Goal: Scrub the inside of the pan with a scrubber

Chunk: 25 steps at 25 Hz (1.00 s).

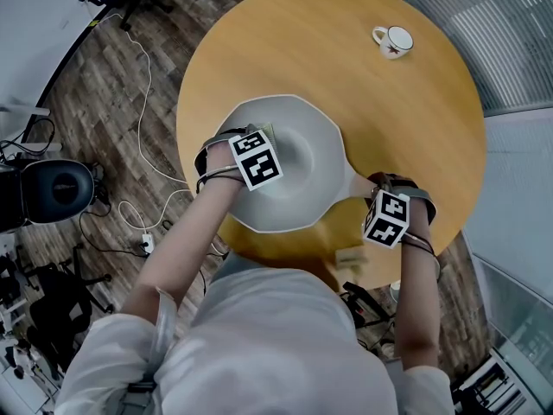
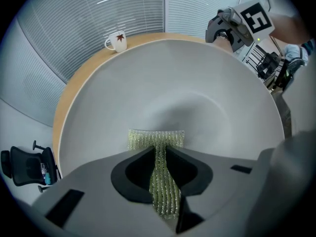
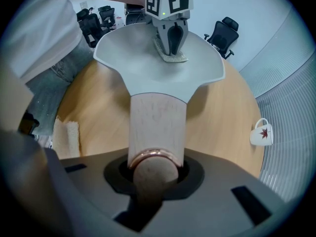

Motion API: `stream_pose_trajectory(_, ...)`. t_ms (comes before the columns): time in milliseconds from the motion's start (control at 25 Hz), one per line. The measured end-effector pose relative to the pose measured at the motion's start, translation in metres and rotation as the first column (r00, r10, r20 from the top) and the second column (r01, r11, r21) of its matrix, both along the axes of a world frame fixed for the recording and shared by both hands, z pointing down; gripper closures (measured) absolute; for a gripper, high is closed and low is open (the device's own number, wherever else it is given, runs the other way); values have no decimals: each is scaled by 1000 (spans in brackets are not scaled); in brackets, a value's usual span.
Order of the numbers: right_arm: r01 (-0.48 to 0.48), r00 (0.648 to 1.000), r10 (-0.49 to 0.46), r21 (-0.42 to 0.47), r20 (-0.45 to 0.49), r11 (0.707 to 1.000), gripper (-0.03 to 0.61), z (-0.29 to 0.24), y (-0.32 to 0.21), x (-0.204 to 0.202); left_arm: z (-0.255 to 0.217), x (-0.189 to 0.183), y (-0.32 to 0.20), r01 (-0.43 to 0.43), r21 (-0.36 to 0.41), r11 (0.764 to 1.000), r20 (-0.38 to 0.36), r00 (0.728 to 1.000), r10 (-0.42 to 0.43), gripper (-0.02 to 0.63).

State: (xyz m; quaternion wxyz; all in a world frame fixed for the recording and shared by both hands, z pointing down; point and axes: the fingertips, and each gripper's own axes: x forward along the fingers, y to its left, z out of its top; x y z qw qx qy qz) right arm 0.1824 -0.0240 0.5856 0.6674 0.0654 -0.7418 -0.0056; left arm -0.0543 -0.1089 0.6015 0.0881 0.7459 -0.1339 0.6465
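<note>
The left gripper's [image 2: 160,154] jaws are clamped on a yellow-green woven mesh scrubber [image 2: 156,138], whose lower edge rests on the inside of the wide pale-grey pan [image 2: 207,93], left of its centre. The right gripper's [image 3: 156,174] jaws are closed round the end of the pan's pale wooden handle [image 3: 157,125], at the near right. The pan sits on a round wooden table [image 1: 346,76], with a white leaf-printed mug [image 1: 394,41] far right.

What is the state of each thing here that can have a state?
Grey pan with wooden handle: upright on the round wooden table.
Green mesh scrubber: clamped, flat end on the pan's inside.
Left tongs: shut on the scrubber.
Right tongs: shut on the handle.
White cup with red leaf: upright, apart from the pan.
</note>
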Motion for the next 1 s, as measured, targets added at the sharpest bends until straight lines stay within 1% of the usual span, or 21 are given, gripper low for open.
stream_pose_trajectory(160, 4, 1000, -4, -4, -3, 1000, 502, 1, 0, -1, 1, 8, -7, -4, 3, 1000, -23, 1000, 4, 534)
stream_pose_trajectory(360, 13, 1000, -13, -1, -12, 1000, 505, 1, 1, -3, 0, 24, -13, 21, -8, 1000, -98, 995, -21, 537)
stream_pose_trajectory(520, 16, 1000, -16, -4, -17, 1000, 506, 2, 0, -1, 1, 36, -17, 9, -19, 1000, -110, 994, -11, 537)
stream_pose_trajectory(760, 15, 1000, -16, -14, -24, 1000, 507, 2, 3, -3, 0, 51, -15, -1, -43, 999, -158, 987, -6, 538)
stream_pose_trajectory(880, 11, 1000, -12, -26, -29, 1000, 508, 3, 4, -2, 0, 59, -15, 15, -58, 998, -192, 981, -26, 538)
stream_pose_trajectory(1000, -15, 1000, 14, -59, -20, 998, 506, 7, 8, -2, -1, 66, -17, 20, -76, 997, -232, 972, -37, 540)
